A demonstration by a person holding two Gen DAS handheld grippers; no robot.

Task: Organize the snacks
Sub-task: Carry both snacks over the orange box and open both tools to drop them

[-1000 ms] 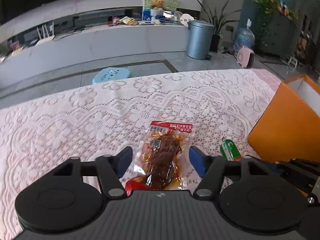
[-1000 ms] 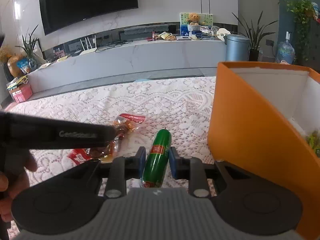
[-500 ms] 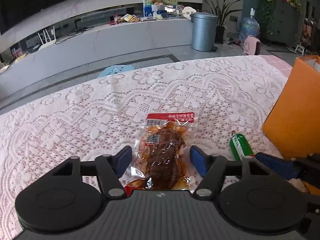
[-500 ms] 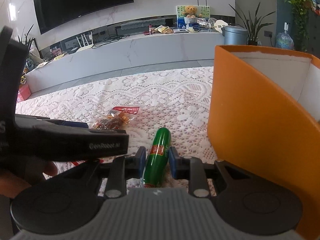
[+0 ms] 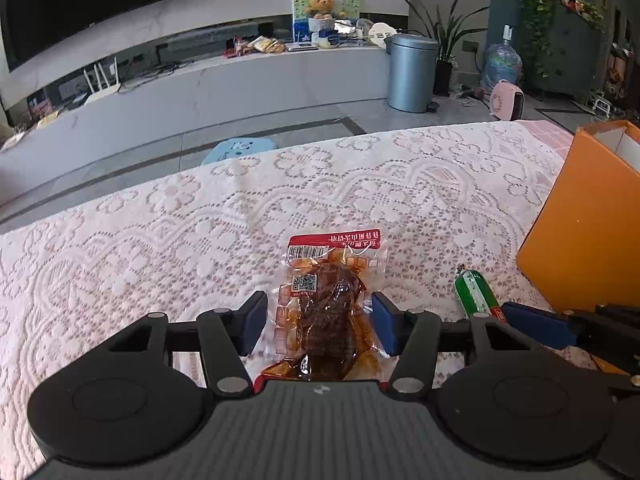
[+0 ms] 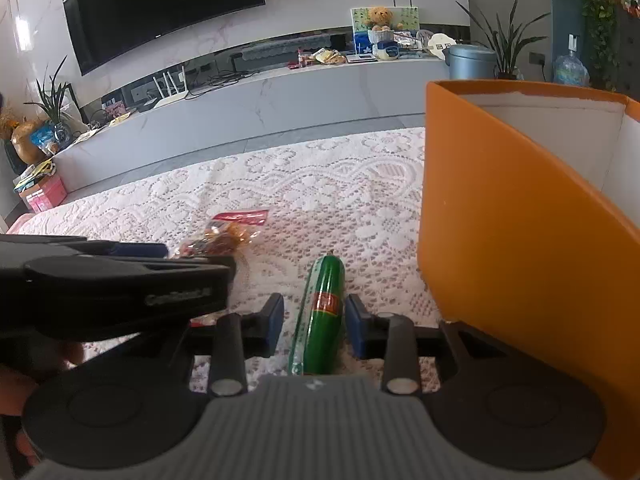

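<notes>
Your left gripper had just been closing around the one meat snack packet, which lay on the lace-covered surface between its blue pads; the right pad touched the packet edge, the left stood just apart. Your right gripper had just been opening, its pads beside the one green sausage without pressing. One orange box stood just right of it.

Clear vacuum pouch of dark braised meat with a red header strip, lying flat on the lace-covered worktop, green sausage stick with red label lying beside it, near the open orange box
</notes>
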